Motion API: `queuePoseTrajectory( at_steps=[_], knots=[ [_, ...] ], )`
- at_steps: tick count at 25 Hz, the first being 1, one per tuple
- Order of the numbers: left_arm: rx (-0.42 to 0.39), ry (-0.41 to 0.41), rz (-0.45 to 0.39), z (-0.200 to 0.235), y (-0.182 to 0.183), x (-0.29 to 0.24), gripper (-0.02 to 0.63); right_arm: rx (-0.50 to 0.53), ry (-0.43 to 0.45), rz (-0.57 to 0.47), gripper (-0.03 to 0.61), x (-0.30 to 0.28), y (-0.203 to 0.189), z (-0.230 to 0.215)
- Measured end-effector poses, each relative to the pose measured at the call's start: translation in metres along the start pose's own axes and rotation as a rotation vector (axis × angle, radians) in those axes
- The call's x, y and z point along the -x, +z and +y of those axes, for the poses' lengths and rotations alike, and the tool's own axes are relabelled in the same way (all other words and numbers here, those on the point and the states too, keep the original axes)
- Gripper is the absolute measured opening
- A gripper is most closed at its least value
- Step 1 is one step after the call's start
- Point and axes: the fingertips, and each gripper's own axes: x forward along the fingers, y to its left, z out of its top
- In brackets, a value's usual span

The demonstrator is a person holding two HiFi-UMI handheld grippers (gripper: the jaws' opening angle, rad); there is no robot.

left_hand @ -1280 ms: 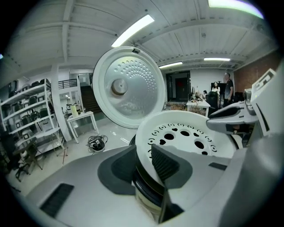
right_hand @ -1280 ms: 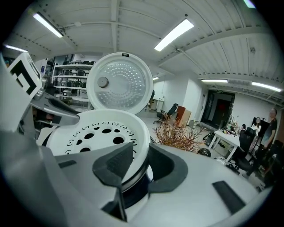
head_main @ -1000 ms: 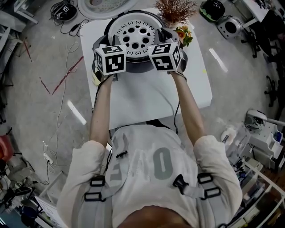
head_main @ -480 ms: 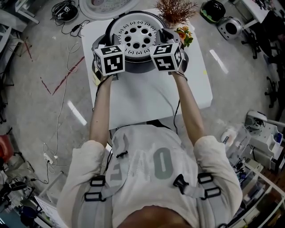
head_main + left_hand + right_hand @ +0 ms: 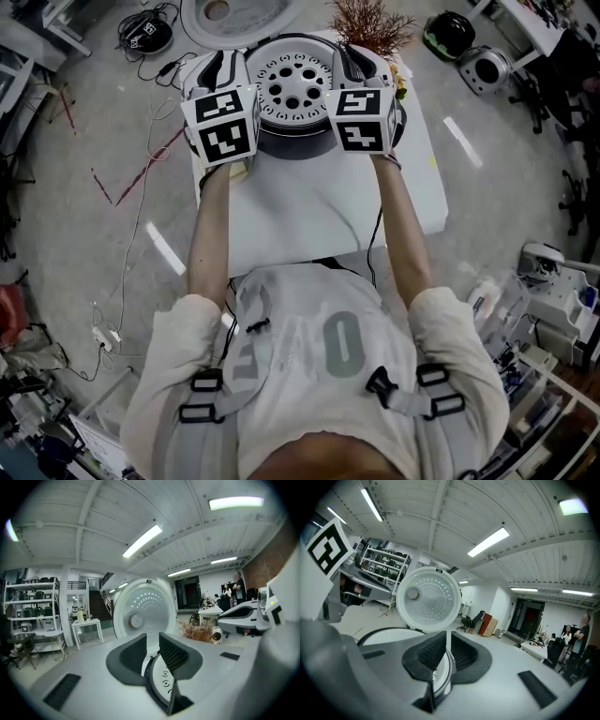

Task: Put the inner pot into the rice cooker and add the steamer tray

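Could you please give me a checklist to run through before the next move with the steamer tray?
1. Left hand-held gripper clamped on the steamer tray rim: ok.
2. Right hand-held gripper clamped on the opposite rim: ok.
3. Tray roughly level between them: ok, judging by the head view.
4. Rice cooker lid open: ok, it stands upright beyond the tray.
5. Inner pot seated underneath: cannot tell, the tray covers it.
6. Dried plant clear of the right side: cannot tell.

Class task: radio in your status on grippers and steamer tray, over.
Left gripper and right gripper shut on steamer tray rim. Cooker lid open behind. Nothing blocking.
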Motion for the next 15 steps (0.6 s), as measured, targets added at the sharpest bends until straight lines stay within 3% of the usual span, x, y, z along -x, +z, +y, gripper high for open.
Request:
queuePoseTrajectory(
  at_steps=[7,11,15],
  knots=[
    [0.025,-0.036,-0.260,-0.012,0.066,0.058,0.038,-0.065,-0.008,-0.195,0.023,0.051,0.055,-0.005],
    [0.034,-0.040,-0.337,-0.028,0.069,0.087,0.020,-0.102,-0.022,-0.273,0.009,0.082,0.060,-0.005],
    [0.018,-0.070,-0.352,-0.049,0.051,0.104,0.020,-0.157,-0.026,-0.285,0.009,0.105,0.043,-0.001]
  ],
)
